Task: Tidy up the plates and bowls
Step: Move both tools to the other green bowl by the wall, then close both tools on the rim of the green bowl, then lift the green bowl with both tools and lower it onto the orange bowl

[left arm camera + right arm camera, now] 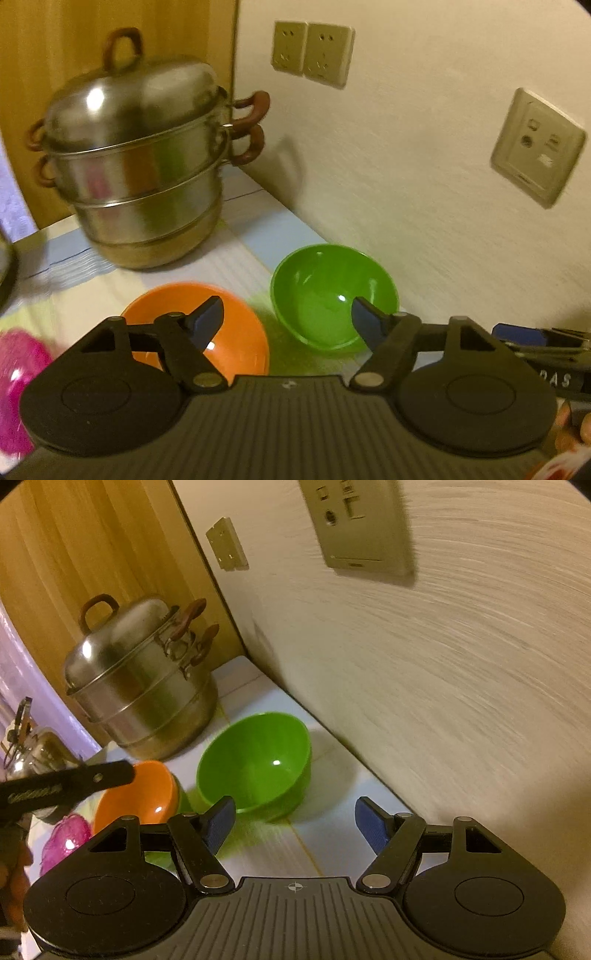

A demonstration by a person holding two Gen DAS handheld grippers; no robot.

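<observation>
On a pale bench [243, 266] against the wall, I am holding both pairs of jaws apart and empty, with nothing between the pads. The green bowl [334, 295] is standing upright just ahead of my left gripper [286, 321] and slightly to its right, the rim overlapping my right-hand pad in that view, while the orange bowl [207, 325] is lying under the left-hand pad, just beside the green one. From my right gripper [295, 821], the green bowl [255, 760] is sitting ahead and a little left, the orange bowl [138, 794] farther left. I am judging the left gripper nearer the orange bowl; a steel steamer pot [136, 166] is standing behind both.
</observation>
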